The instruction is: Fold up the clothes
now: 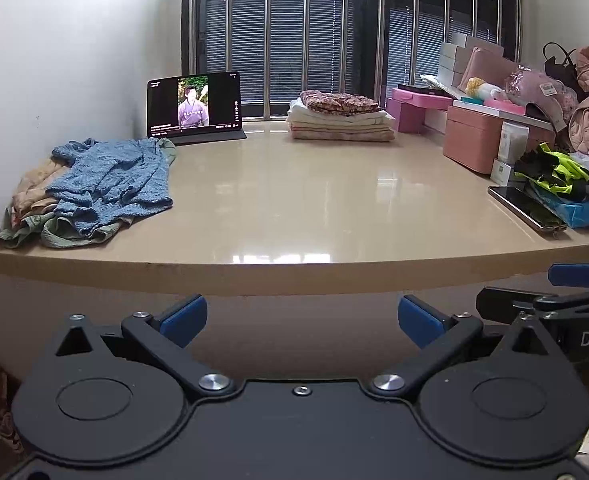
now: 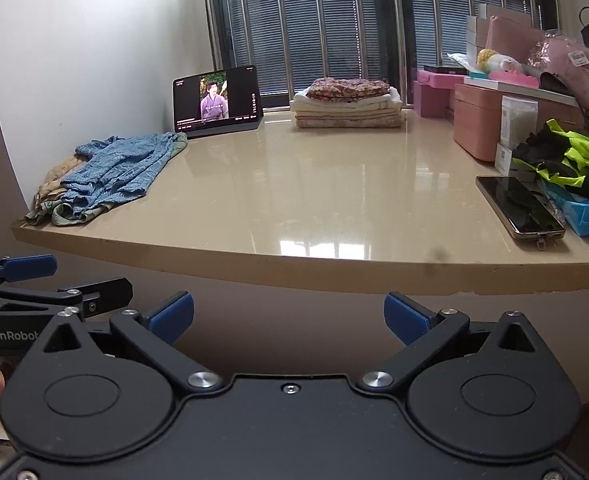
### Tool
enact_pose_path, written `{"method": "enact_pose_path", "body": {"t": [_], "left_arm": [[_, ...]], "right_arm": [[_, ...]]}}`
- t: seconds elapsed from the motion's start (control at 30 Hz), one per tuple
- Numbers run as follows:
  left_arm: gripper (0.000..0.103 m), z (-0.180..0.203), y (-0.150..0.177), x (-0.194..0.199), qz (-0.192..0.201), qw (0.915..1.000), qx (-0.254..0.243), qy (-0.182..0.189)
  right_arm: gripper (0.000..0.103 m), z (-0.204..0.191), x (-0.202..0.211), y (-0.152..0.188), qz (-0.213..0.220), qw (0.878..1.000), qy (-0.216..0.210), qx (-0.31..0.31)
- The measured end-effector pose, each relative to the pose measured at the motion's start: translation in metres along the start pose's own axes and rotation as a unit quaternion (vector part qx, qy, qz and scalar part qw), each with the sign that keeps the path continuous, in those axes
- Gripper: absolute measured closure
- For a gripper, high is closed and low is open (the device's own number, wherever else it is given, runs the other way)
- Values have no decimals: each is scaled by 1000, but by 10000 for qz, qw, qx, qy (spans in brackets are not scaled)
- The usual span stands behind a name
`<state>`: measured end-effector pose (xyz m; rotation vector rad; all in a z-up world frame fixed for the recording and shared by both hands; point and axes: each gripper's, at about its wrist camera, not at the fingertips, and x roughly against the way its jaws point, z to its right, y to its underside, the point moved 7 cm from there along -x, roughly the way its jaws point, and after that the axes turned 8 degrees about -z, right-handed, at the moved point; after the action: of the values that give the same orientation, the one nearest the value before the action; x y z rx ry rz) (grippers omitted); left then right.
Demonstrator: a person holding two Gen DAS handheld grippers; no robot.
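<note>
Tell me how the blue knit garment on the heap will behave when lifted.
The blue knit garment looks floppy: it lies crumpled, so it would likely sag and stretch. Probably light. It drapes over other clothes, which may drag along.

Broad bare stretch of glossy beige countertop [image 1: 294, 208] runs from the front edge at 6 o'clock up the middle: open passage.

At 9 o'clock, a crumpled heap of blue knit and pale green garments [image 1: 102, 188] fills the left corner against the white wall.

At 11 o'clock, a propped black tablet with lit screen [image 1: 194, 104] stands just behind the heap.

At 12 o'clock, a neat stack of folded cream and floral cloths [image 1: 340, 118] sits before the barred window.

At 2 to 3 o'clock, pink storage boxes [image 1: 474, 140], a black and neon-yellow fabric bundle [image 1: 554, 172] and a dark flat smartphone [image 1: 528, 208] crowd the right side to the front edge.
</note>
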<state>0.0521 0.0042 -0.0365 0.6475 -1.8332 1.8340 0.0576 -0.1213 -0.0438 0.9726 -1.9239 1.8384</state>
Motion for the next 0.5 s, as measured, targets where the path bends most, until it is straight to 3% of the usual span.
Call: {"method": "enact_pose_path", "body": {"t": [0.5], "left_arm": [[1,2,1,0,-8,10000,-69,-32]], "right_arm": [[0,3,-1,0,-15,10000,-27,-52]]}}
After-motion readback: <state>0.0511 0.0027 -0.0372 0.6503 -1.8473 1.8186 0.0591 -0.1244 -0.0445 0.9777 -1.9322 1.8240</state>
